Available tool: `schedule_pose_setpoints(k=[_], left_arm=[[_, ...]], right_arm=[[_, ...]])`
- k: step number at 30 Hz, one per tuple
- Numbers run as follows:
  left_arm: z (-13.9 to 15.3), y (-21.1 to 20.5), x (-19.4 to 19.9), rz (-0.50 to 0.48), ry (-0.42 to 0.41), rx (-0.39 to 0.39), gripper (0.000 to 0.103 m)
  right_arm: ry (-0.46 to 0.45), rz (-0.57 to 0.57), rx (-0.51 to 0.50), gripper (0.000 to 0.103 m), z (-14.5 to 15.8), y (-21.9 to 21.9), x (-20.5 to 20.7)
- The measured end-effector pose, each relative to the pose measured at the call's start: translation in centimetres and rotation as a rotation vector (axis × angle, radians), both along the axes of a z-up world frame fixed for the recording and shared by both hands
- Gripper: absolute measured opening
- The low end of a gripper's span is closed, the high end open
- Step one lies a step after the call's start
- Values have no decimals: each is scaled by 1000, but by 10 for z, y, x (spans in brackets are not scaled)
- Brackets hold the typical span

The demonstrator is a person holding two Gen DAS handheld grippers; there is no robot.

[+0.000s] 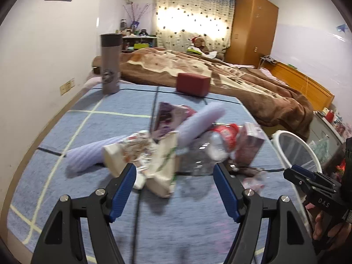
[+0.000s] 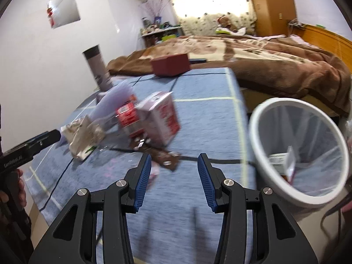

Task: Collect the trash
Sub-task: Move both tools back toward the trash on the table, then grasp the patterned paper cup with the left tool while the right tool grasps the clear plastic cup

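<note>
Blue tablecloth with pale grid lines [image 1: 92, 114] over the tabletop, a bed under a brown blanket [image 1: 253, 81] beyond its far edge. Heap of trash around the middle of the tabletop, blurred in both views: a torn cream paper carton [image 1: 158, 165] at the near side, a crushed clear plastic bottle with a red label [image 1: 211, 149] touching it, a pink-and-white box [image 2: 161, 118] toward the right edge, a purple packet [image 1: 165, 118] at the back, two pale lilac ribbed rolls [image 1: 88, 156] lying across the heap. Flat brown wrapper [image 2: 164, 157] on the cloth just on the near side of the pink-and-white box. Grey tumbler [image 1: 111, 63] upright near the far left corner; dark red box [image 1: 193, 83] at the far edge, well apart from the heap.

White trash bin [image 2: 257, 118] lined with a clear bag just off the right edge of the tabletop, some card or paper scraps already lying inside.

Left gripper [image 1: 175, 189] above the near part of the tabletop, jaws spread wide, nothing between the blue pads, cream carton just ahead. Right gripper [image 2: 174, 180] near the right edge beside the bin, jaws about half apart, likewise holding nothing, brown wrapper just ahead of its left fingertip.
</note>
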State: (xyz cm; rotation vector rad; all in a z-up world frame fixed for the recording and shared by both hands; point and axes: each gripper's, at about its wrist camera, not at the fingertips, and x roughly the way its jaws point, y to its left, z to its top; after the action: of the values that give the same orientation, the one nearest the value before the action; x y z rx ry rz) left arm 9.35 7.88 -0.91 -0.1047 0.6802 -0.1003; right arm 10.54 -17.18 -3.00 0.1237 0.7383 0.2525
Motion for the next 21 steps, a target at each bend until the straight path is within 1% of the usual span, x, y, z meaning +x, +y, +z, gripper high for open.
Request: schedule_pose_setpoints(k=[5,9,12,17,21], left_arm=[[-4,24,5,42,18,0,74],[-5,43,11,62,22,1,75],[-5,57,18,87,18,30,75],[-8,67,35,69,38,41,75],[-17,64,49,23,62,43,75]], right_arm=[[25,63,-14,46,-6,24,4],[49,82,-24,46,-10,37,8],[57,79,-54,46,-12,42,10],[70,56,-86,45,-14,46,17],[73,47,-97,45,-17,47,17]])
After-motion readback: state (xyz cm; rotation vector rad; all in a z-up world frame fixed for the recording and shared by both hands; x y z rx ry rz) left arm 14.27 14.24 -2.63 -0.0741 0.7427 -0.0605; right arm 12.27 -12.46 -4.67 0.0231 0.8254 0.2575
